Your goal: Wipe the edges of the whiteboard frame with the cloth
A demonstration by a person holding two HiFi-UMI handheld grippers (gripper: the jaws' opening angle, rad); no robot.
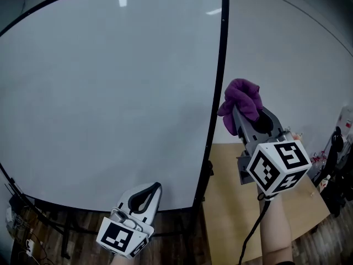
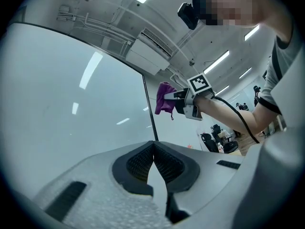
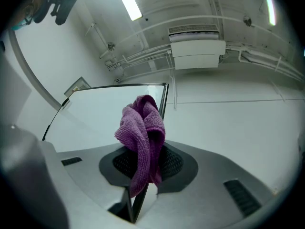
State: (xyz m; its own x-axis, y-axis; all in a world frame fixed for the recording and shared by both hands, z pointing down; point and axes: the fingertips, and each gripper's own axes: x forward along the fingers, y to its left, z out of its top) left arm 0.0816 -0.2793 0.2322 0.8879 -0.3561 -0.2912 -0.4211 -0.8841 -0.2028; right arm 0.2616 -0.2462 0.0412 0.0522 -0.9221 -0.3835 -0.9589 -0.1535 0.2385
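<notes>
Purple cloth [image 3: 143, 132] pinched tight in the right gripper [image 3: 145, 159], bunched above its jaws and held just beside the black right edge of the whiteboard frame [image 1: 219, 93] — apparently not touching it yet. Low near the bottom edge, the left gripper [image 2: 153, 159], jaws pressed together on nothing. Risk of the wad pulling free if dragged along the edge with only a thin fold clamped — or of hard jaw tips scraping the frame if pushed in too deep.

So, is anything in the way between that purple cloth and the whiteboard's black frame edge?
Nothing visible. The purple terry cloth, clamped in the right gripper, sits close beside the right edge of the whiteboard's thin black frame, with nothing between them.
</notes>
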